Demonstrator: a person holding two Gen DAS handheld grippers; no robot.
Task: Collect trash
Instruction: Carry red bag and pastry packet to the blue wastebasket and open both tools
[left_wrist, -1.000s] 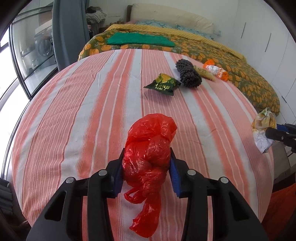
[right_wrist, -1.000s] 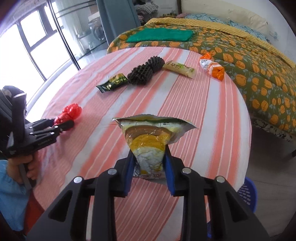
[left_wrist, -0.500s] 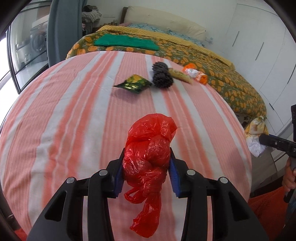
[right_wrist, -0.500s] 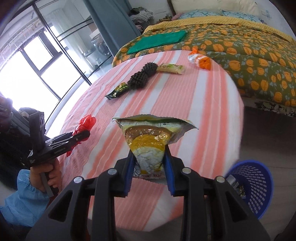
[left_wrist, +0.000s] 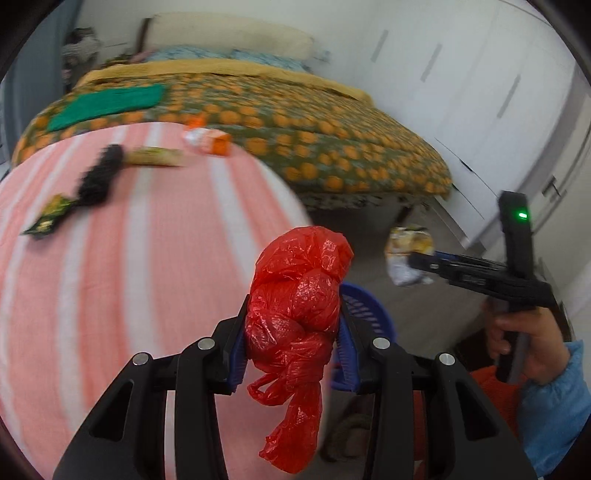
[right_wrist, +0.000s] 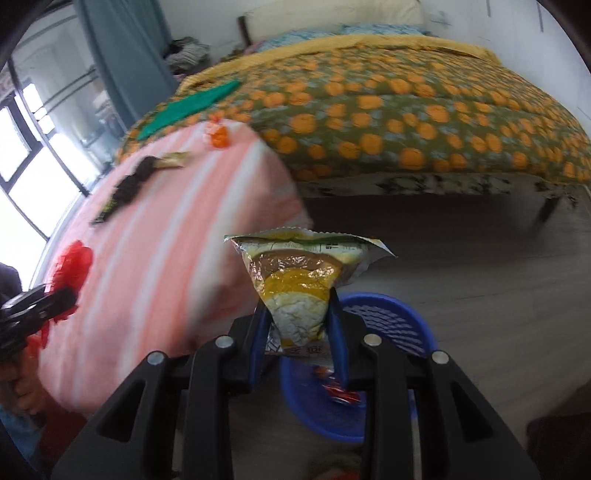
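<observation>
My left gripper (left_wrist: 293, 334) is shut on a crumpled red plastic bag (left_wrist: 299, 295) whose tail hangs below the pads. It hovers at the right edge of the striped table (left_wrist: 110, 277), with the blue basket (left_wrist: 365, 314) just behind the bag. My right gripper (right_wrist: 297, 319) is shut on a yellow and white snack wrapper (right_wrist: 303, 280), held above the blue basket (right_wrist: 388, 321) on the floor. The basket holds some wrappers. From the left wrist, the right gripper (left_wrist: 417, 260) shows with the wrapper (left_wrist: 406, 247).
On the striped table lie a green wrapper (left_wrist: 48, 218), a black bumpy roll (left_wrist: 99, 177), a beige packet (left_wrist: 159, 157) and an orange pouch (left_wrist: 207, 138). A bed with an orange-patterned cover (right_wrist: 406, 110) stands behind. Grey floor (right_wrist: 480, 277) surrounds the basket.
Both grippers have swung right, off the table toward the blue basket, which has come into both views. Each still holds its piece of trash.
</observation>
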